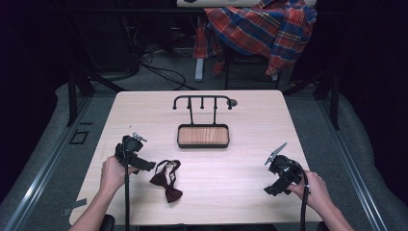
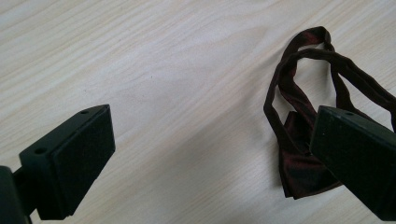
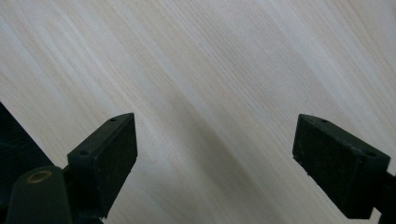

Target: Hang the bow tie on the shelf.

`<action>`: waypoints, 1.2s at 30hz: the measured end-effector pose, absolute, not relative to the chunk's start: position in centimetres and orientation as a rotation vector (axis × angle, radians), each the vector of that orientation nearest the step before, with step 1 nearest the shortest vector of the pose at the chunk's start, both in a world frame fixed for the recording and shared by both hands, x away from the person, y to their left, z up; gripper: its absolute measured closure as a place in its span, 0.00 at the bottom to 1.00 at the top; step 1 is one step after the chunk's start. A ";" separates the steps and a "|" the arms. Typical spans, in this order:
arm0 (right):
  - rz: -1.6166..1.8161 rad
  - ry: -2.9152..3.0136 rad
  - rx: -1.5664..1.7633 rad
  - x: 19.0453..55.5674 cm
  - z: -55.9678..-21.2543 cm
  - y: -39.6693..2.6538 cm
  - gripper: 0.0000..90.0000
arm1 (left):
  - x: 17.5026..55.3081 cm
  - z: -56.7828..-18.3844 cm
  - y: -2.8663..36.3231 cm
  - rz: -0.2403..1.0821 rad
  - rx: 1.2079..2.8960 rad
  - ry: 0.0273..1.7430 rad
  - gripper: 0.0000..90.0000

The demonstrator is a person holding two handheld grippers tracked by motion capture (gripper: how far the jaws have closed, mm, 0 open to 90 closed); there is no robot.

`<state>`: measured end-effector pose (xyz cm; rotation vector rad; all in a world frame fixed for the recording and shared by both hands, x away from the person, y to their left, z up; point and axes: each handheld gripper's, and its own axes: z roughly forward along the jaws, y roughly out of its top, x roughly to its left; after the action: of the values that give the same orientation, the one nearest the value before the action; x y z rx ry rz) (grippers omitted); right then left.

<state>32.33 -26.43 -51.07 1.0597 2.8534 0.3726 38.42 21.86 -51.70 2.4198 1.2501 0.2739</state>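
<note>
In the high view the dark red bow tie (image 1: 166, 180) lies flat on the table (image 1: 240, 192) in the lower left of centre, its long axis running diagonally from the strap loop at upper left to the bow end at lower right. The left gripper (image 1: 144, 165) sits just beside its upper-left end, jaws wide with nothing between them. The right gripper (image 1: 275, 188), lower right and well apart, is also wide open over bare wood.

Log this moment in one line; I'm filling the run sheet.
left gripper: open, beside bow tie | right gripper: open, over bare table
</note>
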 end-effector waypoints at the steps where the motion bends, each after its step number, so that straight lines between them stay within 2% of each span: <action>1: 0.384 2.851 1.066 32.3 -51.2 -26.4 0.15 | 38.4 -51.7 21.8 0.274 2.419 1.251 0.00; 16: 0.353 2.853 1.031 32.4 -51.0 -26.0 0.15 | 38.2 -51.7 22.2 0.281 2.391 1.244 0.00; 36: 0.367 2.872 1.037 32.4 -51.1 -26.0 0.15 | 38.2 -51.8 20.6 0.289 2.412 1.215 0.00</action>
<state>32.44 -26.00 -51.14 1.0370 2.8723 0.3667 38.24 20.56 -51.82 2.4118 1.2148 0.2887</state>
